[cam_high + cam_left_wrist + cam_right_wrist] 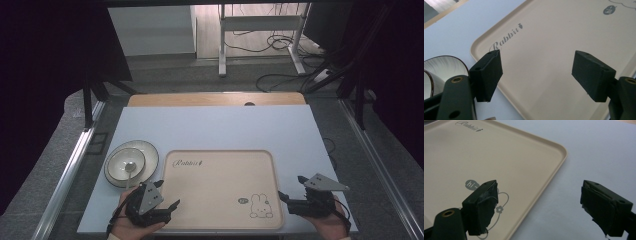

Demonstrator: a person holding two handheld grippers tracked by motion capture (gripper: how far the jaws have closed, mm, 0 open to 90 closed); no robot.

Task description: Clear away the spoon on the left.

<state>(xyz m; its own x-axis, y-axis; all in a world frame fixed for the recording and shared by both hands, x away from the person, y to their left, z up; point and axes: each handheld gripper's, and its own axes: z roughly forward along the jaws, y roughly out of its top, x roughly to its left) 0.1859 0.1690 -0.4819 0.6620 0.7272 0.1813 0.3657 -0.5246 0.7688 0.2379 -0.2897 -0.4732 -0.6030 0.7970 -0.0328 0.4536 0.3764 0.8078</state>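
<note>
Both the left gripper (167,207) and the right gripper (291,193) are held spread apart, grasping nothing, at the lower corners of the tray (220,170). The bowl (131,162), at left centre, could be knocked if the left gripper is swung carelessly

Your left hand (131,220) holds the left gripper (172,205) low, its 2 jaws spread wide. Your right hand (330,222) holds the right gripper (292,187) likewise, jaws wide apart.
</note>
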